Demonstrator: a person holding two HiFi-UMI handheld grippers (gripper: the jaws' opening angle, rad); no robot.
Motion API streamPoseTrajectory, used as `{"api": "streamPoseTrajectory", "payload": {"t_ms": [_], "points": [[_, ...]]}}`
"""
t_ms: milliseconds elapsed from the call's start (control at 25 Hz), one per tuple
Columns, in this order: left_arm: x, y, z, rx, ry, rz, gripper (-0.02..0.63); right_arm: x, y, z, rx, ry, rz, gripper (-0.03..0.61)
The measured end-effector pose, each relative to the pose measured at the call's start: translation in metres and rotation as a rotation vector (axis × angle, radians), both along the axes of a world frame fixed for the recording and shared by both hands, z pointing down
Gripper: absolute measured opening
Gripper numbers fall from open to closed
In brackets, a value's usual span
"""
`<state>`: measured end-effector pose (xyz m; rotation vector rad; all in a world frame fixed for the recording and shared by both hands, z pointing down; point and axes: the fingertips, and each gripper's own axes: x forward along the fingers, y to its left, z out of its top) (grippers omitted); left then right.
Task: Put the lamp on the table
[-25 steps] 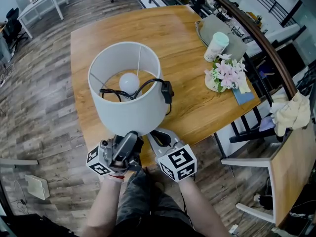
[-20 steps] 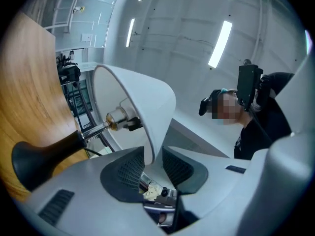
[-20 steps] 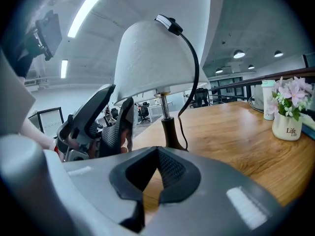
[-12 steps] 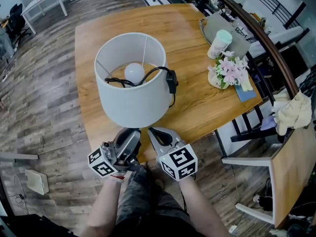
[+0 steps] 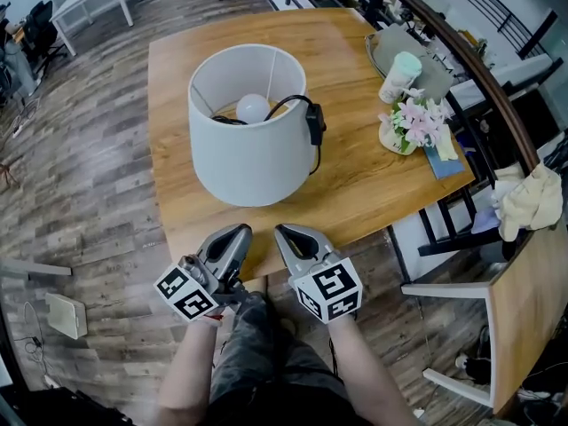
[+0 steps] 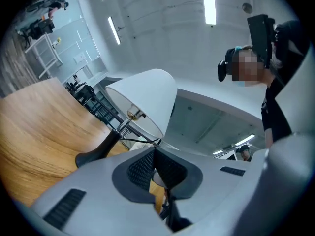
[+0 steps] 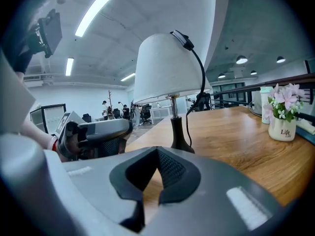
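Lamp (image 5: pixel 251 136) is seen upright on the wooden table (image 5: pixel 355 185), in the upper centre of the head view, close to the table's near edge. The white shade is viewed from above; the bulb (image 5: pixel 253 107) is visible inside it, and a black cord with an inline switch (image 5: pixel 312 122) is draped over the shade's right rim. In the right gripper view the dark lamp base (image 7: pixel 179 136) is seen planted on the tabletop at frame centre, with the shade above it. Both grippers are found at the lower centre of the head view, off the table's near edge and apart from the lamp. Left gripper (image 5: pixel 232 236): jaws are closed together, with nothing gripped between the pads, as confirmed in the left gripper view (image 6: pixel 155 151), where the lamp appears beyond the jaws in the upper middle. Right gripper (image 5: pixel 288 235): jaws are likewise brought fully together and empty, as checked in the right gripper view (image 7: pixel 157 151). A vase of pink flowers (image 5: pixel 408 127) and a pale green cup (image 5: pixel 399 76) are noted at the table's right side, well apart from the lamp.
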<state>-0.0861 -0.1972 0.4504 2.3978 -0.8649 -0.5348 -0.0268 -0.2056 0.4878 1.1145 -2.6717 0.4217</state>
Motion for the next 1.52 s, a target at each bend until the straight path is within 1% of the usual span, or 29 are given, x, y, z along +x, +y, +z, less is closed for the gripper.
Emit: {"api": "streamPoseTrajectory", "payload": {"t_ms": [160, 280, 400, 600, 840, 1080, 1240, 1320, 1520], "points": [[-0.001, 0.011, 0.001, 0.005, -0.093, -0.058, -0.003, 0.0, 0.013, -0.008, 0.026, -0.001, -0.02, 0.006], [0.001, 0.02, -0.003, 0.022, -0.153, -0.083, -0.003, 0.002, 0.023, -0.015, 0.045, -0.004, -0.029, 0.006], [0.003, 0.029, -0.01, 0.037, -0.172, -0.099, -0.003, 0.005, 0.033, -0.023, 0.061, -0.006, -0.038, 0.006], [-0.001, 0.044, -0.024, 0.051, -0.202, -0.154, -0.003, 0.005, 0.049, -0.039, 0.1, -0.001, -0.062, 0.006], [-0.002, 0.058, -0.04, 0.088, -0.329, -0.211, -0.003, 0.012, 0.064, -0.061, 0.156, 0.002, -0.07, 0.006], [-0.008, 0.067, -0.059, 0.144, -0.429, -0.275, -0.003, 0.022, 0.073, -0.084, 0.207, -0.011, -0.052, 0.006], [-0.012, 0.072, -0.069, 0.162, -0.501, -0.316, -0.003, 0.027, 0.077, -0.097, 0.238, -0.02, -0.039, 0.006], [-0.013, 0.074, -0.074, 0.169, -0.518, -0.325, -0.003, 0.03, 0.079, -0.104, 0.253, -0.023, -0.034, 0.006], [-0.016, 0.082, -0.088, 0.184, -0.52, -0.34, -0.003, 0.036, 0.084, -0.117, 0.279, -0.031, -0.017, 0.006]]}}
